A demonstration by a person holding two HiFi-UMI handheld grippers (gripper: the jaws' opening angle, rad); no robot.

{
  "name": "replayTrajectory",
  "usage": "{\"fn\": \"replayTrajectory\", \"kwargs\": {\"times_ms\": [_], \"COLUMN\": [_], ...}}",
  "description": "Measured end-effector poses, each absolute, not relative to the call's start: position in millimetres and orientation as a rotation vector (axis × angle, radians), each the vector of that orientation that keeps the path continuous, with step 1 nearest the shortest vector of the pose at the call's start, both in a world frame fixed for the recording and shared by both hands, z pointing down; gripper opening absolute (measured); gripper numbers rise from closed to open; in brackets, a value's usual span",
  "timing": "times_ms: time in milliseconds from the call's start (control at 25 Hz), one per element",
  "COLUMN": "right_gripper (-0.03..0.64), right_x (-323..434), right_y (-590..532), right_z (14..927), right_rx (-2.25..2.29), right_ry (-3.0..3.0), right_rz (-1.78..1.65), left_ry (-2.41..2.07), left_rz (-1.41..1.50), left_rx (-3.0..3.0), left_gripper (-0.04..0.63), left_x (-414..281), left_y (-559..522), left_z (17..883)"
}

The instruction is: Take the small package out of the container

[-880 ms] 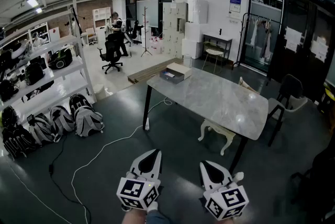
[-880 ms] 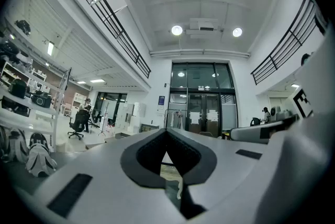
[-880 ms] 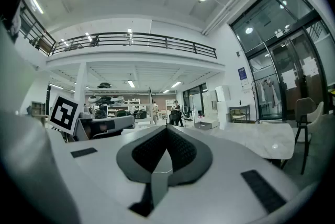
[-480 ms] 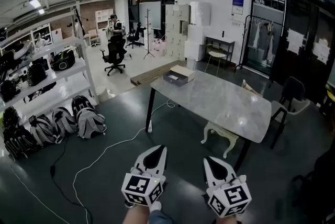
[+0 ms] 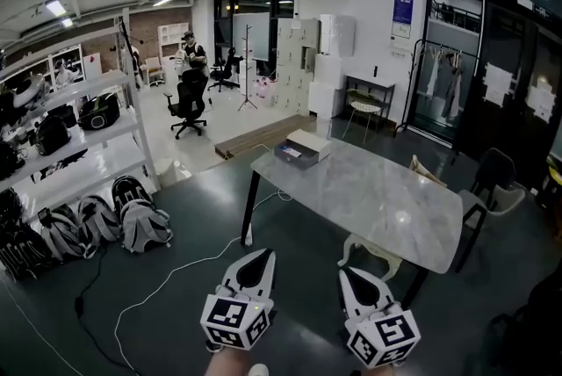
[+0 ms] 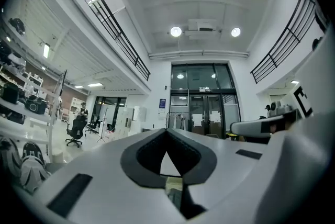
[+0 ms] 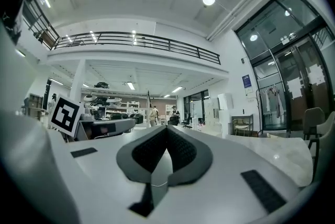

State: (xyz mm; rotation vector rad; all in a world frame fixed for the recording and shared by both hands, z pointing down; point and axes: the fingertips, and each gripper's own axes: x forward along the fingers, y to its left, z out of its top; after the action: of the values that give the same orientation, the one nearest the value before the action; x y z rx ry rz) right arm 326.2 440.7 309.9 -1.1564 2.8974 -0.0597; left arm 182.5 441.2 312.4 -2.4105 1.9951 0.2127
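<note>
A low cardboard box [image 5: 303,146], the container, sits on the far left corner of the grey marble table [image 5: 378,198]. Something dark and flat shows at its front; I cannot make out a small package from here. Both grippers are held low and side by side over the dark floor, well short of the table. My left gripper [image 5: 262,254] is shut and holds nothing; its tips meet in the left gripper view [image 6: 167,131]. My right gripper [image 5: 344,272] is also shut and empty, its pads closed together in the right gripper view [image 7: 167,127].
White shelves [image 5: 79,128] with gear line the left wall, with backpacks [image 5: 123,220] on the floor below. A white cable [image 5: 184,264] trails across the floor. A white stool [image 5: 373,251] stands under the table, a dark chair [image 5: 487,181] at its right. A person [image 5: 189,58] stands far back.
The table and box have shifted slightly right and down in the head view as the view moved. Both grippers stay shut, low and side by side.
</note>
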Motion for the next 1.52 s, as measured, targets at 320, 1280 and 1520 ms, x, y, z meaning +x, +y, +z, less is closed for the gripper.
{"fn": "replayTrajectory", "kwargs": {"times_ms": [320, 1280, 1520], "right_gripper": [0.025, 0.025, 0.025], "right_x": [262.4, 180.6, 150.5], "right_y": [356.5, 206.2, 121.4], "right_z": [312.6, 333.8, 330.4], "right_rx": [-1.230, -1.290, -1.259], "right_ry": [2.842, 2.821, 2.848], "right_rz": [-0.146, -0.147, -0.109], "left_ry": [1.951, 1.923, 1.949], "left_rz": [0.141, 0.118, 0.119], "left_rx": [-2.455, -2.493, -2.480], "left_gripper": [0.012, 0.012, 0.012], "left_x": [121.1, 31.3, 2.5], "left_y": [366.0, 216.9, 136.0], "left_z": [309.7, 329.9, 334.9]}}
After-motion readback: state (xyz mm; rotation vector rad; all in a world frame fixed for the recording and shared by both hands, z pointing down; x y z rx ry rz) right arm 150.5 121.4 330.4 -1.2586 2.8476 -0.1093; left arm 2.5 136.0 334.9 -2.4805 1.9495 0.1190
